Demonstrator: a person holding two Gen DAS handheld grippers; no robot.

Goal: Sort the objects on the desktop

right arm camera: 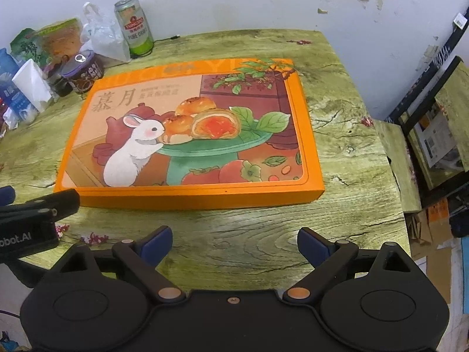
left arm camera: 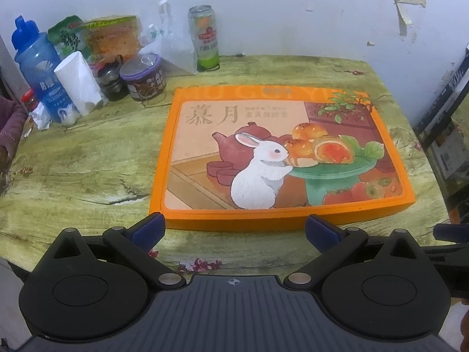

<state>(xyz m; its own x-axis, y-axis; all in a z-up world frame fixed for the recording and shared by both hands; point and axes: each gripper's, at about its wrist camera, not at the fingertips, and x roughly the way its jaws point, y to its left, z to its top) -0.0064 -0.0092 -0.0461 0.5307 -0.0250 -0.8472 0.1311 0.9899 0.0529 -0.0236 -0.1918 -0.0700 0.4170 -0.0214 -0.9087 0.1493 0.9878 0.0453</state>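
The left tool [left arm camera: 234, 228] tilts steeply down over the near edge of the green wood-grain worktop [left arm camera: 88, 158], blue-padded fingers spread wide with nothing between them. The flat orange rectangular gift box with a white rabbit picture [left arm camera: 272, 152] lies closed just beyond its tips, long axis running left to right. The right tool [right arm camera: 234, 245] tilts down likewise, spread and empty, the box [right arm camera: 190, 135] a little farther ahead.

A flat box [left arm camera: 281, 158] lies mid-table [left arm camera: 88, 161]. Far left of it cluster a bottle [left arm camera: 38, 67], a carton [left arm camera: 79, 83] and a jar [left arm camera: 143, 77]; a can [left arm camera: 204, 38] stands behind, by the wall.
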